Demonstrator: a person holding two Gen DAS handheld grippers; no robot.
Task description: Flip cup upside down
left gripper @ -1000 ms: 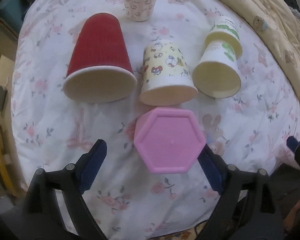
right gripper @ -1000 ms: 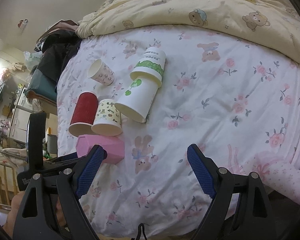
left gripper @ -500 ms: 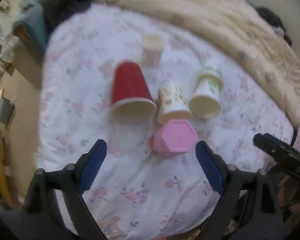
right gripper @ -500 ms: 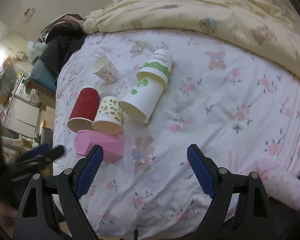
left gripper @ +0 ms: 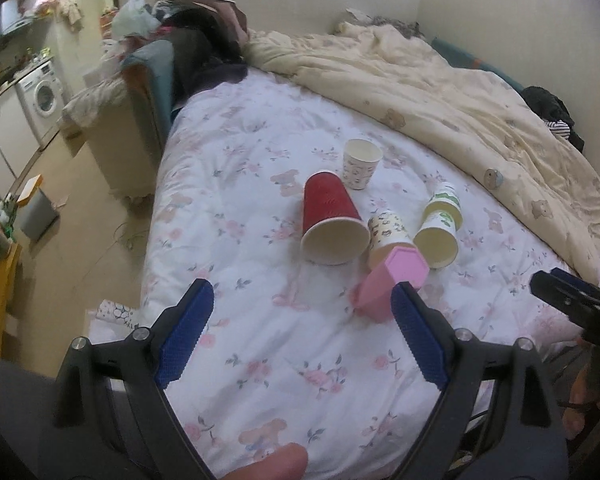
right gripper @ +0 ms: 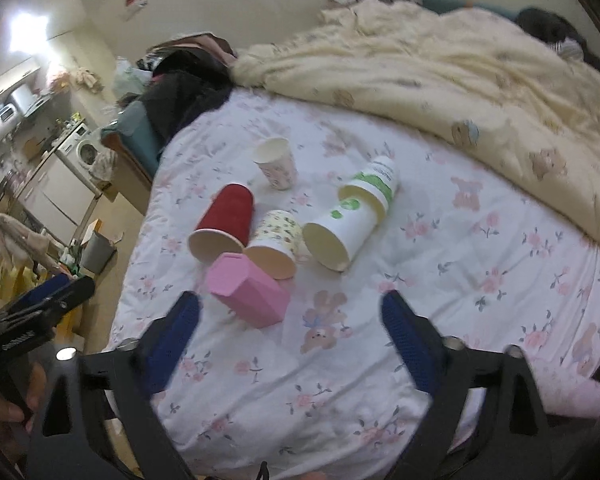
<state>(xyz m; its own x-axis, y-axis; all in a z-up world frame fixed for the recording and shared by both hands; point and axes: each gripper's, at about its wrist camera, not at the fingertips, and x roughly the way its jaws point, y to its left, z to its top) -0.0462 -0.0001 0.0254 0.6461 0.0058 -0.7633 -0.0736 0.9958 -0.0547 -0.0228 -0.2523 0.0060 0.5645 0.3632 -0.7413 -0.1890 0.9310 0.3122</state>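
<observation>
Two claws (left gripper: 300,312) (right gripper: 290,320) wide apart, empty

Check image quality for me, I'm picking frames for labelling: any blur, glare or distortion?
Left wrist view: sharp, fisheye bends the bed, red cup crisp. Right wrist view: softer, slightly smeared, blown-out glare top left; pink cup still readable.

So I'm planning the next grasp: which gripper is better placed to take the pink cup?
Probably the left. The pink cup lies just ahead of the open left gripper, by its right finger. The open right gripper also has it near, but off toward its left finger.
</observation>
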